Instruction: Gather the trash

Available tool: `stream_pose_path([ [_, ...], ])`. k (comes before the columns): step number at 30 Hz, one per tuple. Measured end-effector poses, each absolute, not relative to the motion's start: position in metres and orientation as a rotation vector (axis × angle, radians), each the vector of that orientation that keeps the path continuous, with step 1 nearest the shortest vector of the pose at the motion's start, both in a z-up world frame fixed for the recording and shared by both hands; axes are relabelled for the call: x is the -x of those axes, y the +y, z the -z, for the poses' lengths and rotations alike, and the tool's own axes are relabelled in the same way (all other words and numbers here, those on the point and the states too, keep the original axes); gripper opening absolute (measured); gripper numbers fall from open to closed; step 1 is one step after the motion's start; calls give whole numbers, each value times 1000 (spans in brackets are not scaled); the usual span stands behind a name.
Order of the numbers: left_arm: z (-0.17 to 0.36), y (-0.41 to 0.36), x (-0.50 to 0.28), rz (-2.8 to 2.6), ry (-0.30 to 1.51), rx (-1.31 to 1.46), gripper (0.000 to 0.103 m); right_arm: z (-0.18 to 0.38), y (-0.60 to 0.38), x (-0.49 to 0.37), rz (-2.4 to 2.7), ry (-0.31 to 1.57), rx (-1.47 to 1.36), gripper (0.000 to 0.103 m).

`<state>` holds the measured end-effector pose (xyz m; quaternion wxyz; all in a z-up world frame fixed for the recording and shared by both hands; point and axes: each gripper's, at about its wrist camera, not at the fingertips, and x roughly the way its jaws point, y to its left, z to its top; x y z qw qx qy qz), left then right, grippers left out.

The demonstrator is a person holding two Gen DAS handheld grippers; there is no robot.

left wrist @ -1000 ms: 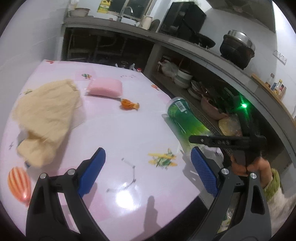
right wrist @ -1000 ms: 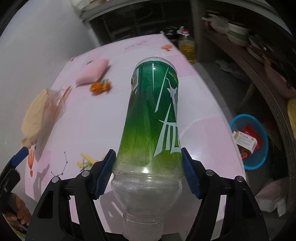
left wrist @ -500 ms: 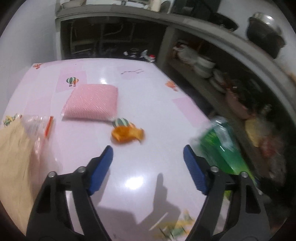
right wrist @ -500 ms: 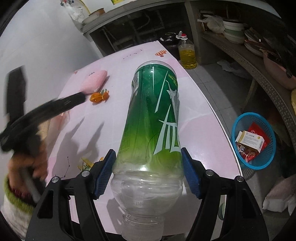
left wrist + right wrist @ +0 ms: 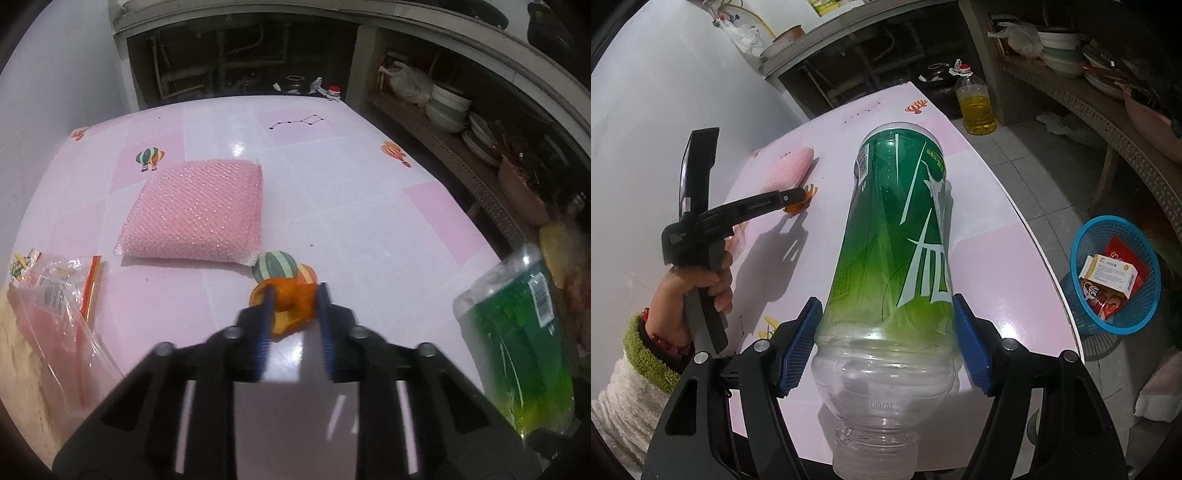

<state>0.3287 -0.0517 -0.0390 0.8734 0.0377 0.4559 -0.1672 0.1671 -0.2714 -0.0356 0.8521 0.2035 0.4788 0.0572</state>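
My left gripper is shut on an orange wrapper lying on the pink table; it also shows in the right wrist view with the wrapper at its tips. My right gripper is shut on a green plastic bottle, held above the table's near right edge, neck toward the camera. The bottle also shows in the left wrist view. A clear plastic bag lies at the left.
A pink sponge lies just beyond the wrapper. A beige cloth is at the left edge. A blue basket holding packaging stands on the floor to the right. An oil bottle stands past the table. Shelves with dishes run along the right.
My left gripper moved forward to the orange wrapper and closed on it. My right gripper kept holding the bottle and barely shifted.
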Motion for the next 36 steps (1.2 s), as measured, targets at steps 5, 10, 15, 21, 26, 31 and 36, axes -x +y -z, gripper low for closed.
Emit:
stream_pose_path([
  [5,38,-54,-307,391,954,-89,7,35,-273,-168,-117,1016,-445,69],
  [10,32,-45,-264,486,964,-55,6,34,-270,-164,-111,1036,-439,69],
  [15,27,-40,-205,606,990,-75,6,31,-266,-154,-109,1052,-415,69],
  [21,24,-30,-163,675,997,-55,11,32,-265,-143,-112,1054,-416,69],
  [26,6,-17,-141,708,884,-23,34,31,-264,-143,-99,1056,-416,69],
  [31,2,-12,-135,690,860,-46,37,31,-263,-143,-100,1059,-417,69],
  [36,14,-3,-147,638,917,-9,35,31,-262,-142,-96,1059,-411,69],
])
